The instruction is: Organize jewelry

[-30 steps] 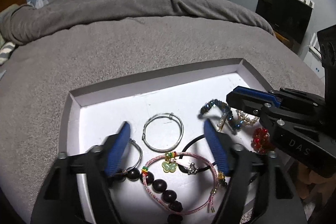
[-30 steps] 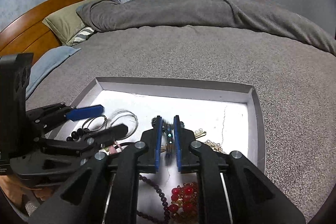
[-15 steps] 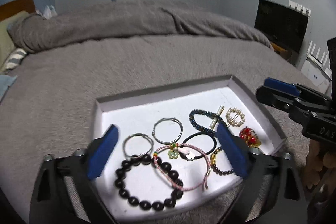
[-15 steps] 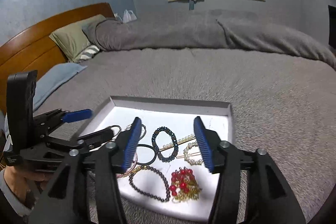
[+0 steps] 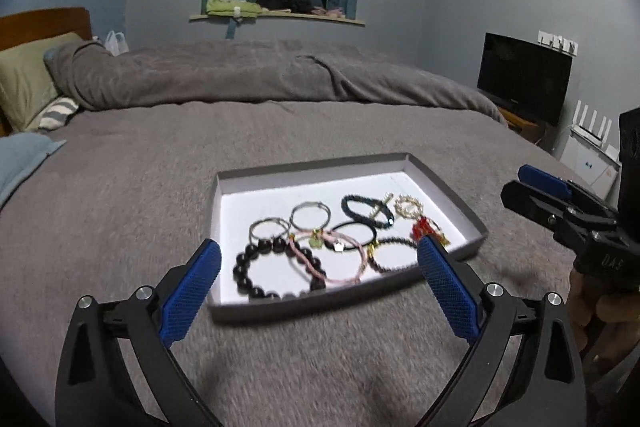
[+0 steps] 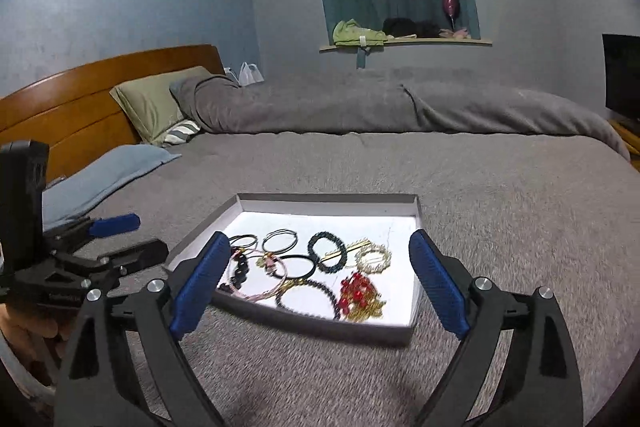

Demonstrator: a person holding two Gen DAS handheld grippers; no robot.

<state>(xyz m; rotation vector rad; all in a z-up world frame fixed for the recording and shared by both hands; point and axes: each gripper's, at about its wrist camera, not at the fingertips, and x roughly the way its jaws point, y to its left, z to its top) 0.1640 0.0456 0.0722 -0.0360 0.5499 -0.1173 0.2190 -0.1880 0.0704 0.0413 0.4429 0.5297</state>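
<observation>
Grey blanket covers the bed (image 5: 280,147), and the shallow tray (image 5: 448,187) with the bracelets (image 5: 276,267) lies on it in the lower centre of both frames. Left tongs (image 5: 320,275) and right tongs (image 6: 320,283) stand wide with nothing between; the right ones are opening. Tray lies ahead of both, long side across; the dark bead bracelet seems nearer the left tongs

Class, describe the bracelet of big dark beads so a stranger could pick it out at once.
On the grey bed lies a shallow grey tray with a white floor. The dark bead bracelet sits in its near left corner. Its fat, glossy round beads are far larger than any neighbour's.
</observation>
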